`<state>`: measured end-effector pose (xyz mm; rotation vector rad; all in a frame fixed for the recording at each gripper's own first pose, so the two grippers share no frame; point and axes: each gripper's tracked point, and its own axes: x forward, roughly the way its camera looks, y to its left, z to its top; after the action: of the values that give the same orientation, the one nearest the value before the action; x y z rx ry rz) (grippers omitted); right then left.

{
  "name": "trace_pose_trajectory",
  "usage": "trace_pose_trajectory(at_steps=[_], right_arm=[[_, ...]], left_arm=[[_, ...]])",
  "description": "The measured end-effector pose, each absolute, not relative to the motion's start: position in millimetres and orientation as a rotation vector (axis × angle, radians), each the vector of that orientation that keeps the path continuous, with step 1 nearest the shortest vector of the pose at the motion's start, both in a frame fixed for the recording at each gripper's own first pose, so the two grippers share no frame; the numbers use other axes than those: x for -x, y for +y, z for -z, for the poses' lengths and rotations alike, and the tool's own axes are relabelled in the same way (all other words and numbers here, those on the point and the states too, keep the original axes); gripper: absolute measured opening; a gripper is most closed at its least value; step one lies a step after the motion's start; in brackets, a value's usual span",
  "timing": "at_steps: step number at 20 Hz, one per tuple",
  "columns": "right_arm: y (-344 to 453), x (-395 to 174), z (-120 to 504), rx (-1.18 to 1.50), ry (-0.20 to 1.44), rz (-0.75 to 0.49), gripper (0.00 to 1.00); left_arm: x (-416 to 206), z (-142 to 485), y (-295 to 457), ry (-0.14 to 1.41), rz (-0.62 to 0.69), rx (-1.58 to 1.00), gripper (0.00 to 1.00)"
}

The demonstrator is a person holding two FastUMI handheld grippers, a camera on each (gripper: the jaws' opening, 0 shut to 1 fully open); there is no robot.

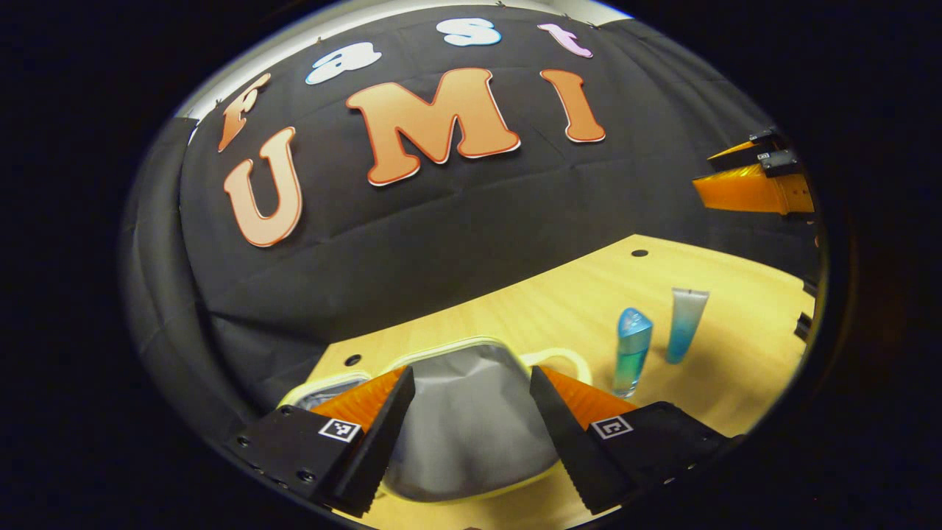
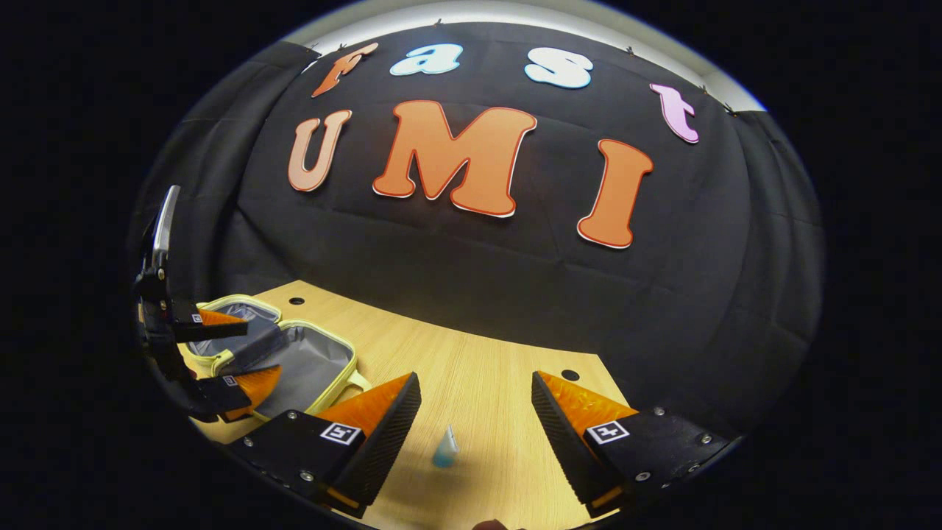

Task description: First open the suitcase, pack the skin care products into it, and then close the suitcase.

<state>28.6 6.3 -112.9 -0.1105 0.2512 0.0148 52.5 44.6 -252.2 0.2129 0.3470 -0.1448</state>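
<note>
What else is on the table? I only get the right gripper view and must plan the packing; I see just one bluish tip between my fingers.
Observer: The left gripper view shows two products standing upright: a blue-green bottle and a tube.
Operator: Do they touch?
Observer: No, bare table shows between them.
Operator: Anything packed in the suitcase?
Observer: The suitcase lies open; the grey lining seen between the left gripper's open fingers is bare.

Black creased cloth wall (image 2: 471,272) hangs across the far side, a pale strip of ceiling (image 2: 515,13) showing above it. Below runs a light wood-grain tabletop (image 2: 478,383), small dark round holes (image 2: 296,301) dotted near its far edge.
</note>
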Motion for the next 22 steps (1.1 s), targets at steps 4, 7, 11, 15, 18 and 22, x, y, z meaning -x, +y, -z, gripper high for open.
trace_pose_trajectory(at_steps=[4, 7, 11, 15, 18, 22], right_arm=[[0.9, -29.5, 126.3, 0.114, 0.253, -0.065, 0.96], [1.4, -31.9, 143.7, 0.101, 0.265, -0.105, 0.96], [-1.4, -35.9, 170.9, 0.106, 0.285, -0.144, 0.96], [-6.0, -38.6, 192.8, 0.124, 0.293, -0.165, 0.96], [-3.6, -39.8, 212.3, 0.14, 0.307, -0.194, 0.96], [1.9, -41.7, 239.3, 0.13, 0.332, -0.233, 0.96]], left_arm=[[-50.1, 263.5, -13.4, 0.35, 0.19, -0.176, 0.97], [-48.2, 283.1, -47.4, 0.369, 0.207, -0.137, 0.97], [-55.4, 314.9, -77.5, 0.396, 0.211, -0.111, 0.93], [-71.6, 337.6, -96.3, 0.413, 0.211, -0.075, 0.92], [-83.6, 352.3, -108.8, 0.418, 0.234, -0.062, 0.76], [-90.2, 363.2, -117.9, 0.424, 0.261, -0.037, 0.5]])
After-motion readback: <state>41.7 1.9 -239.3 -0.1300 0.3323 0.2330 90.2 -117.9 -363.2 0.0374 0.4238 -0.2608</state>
